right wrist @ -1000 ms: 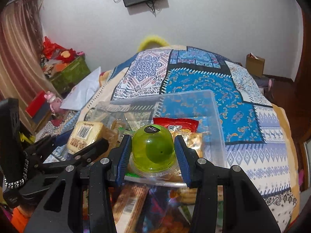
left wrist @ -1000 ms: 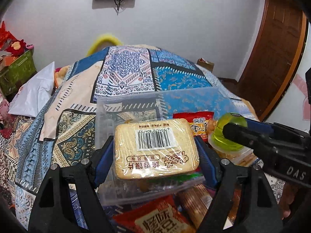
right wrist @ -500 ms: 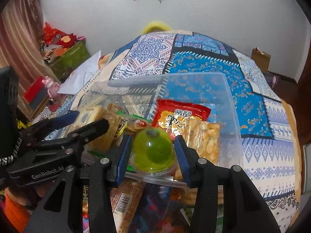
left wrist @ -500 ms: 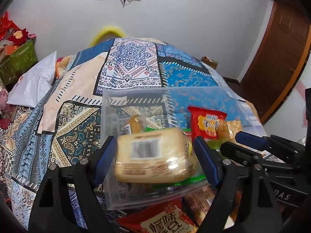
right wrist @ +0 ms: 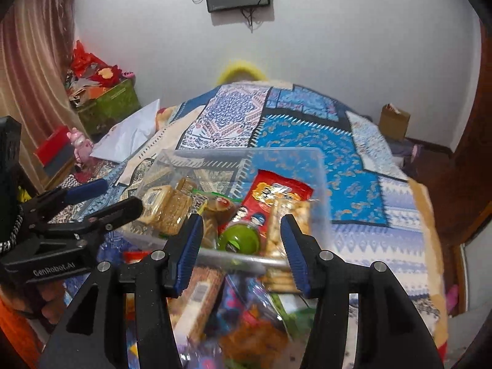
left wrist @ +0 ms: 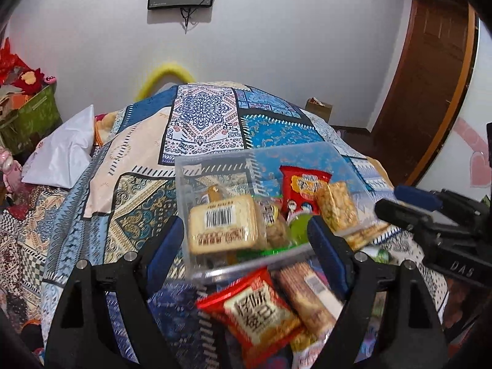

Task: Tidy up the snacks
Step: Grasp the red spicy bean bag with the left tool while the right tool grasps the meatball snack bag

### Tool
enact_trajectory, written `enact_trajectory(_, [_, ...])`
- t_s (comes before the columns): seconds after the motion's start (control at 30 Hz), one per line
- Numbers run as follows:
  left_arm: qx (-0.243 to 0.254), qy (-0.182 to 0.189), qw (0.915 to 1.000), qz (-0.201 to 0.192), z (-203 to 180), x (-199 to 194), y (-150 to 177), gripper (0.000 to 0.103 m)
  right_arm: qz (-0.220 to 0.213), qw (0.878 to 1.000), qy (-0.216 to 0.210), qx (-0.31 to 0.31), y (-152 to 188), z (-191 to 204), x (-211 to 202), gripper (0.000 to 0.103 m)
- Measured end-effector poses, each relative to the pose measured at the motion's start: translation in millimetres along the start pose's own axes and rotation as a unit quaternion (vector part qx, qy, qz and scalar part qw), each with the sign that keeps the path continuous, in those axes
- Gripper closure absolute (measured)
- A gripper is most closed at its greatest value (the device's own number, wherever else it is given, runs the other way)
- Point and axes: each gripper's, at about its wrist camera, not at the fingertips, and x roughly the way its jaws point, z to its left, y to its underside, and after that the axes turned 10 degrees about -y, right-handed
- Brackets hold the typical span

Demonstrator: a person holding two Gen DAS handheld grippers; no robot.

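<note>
A clear plastic box (left wrist: 215, 166) sits on the bed (left wrist: 203, 117) and holds a barcoded cake packet (left wrist: 226, 227), a red snack bag (left wrist: 303, 184), a peanut bar (left wrist: 336, 207) and a green jelly cup (right wrist: 241, 240) (half hidden behind the near wall). Both the left hand-held gripper (left wrist: 246, 246) and the right hand-held gripper (right wrist: 241, 252) stand apart, clamped on nothing. Loose packets (left wrist: 258, 310) in front of the box are blurred; those low in the right view cannot be made out. A pillow (left wrist: 61, 160) lies well apart to the left.
</note>
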Motion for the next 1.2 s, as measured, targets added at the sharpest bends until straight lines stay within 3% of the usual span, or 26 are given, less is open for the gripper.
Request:
enact_trajectory(0.33, [0.015, -0.011, 0.9979, 0.062, -1, 8, 52, 0.019, 0.033, 0.999, 0.018, 0.025, 49, -9, -11, 0.044])
enact_trajectory(0.67, [-0.044, 0.023, 0.9880, 0.146, 10, 37, 88, 0.019, 0.082, 0.994, 0.011, 0.067, 94, -20, -1, 0.043])
enact_trajectory(0.83, [-0.027, 0.018, 0.9878, 0.152, -6, 51, 86, 0.019, 0.088, 0.992, -0.007, 0.093, 97, -20, 12, 0.042])
enact_trajectory(0.93, [-0.023, 0.013, 0.9873, 0.157, -13, 60, 83, 0.019, 0.085, 0.992, 0.004, 0.088, 93, -16, 18, 0.035])
enact_trajectory(1.2, [-0.018, -0.007, 0.9889, 0.147, -24, 78, 83, 0.018, 0.083, 0.992, 0.033, 0.090, 92, -20, 33, 0.029])
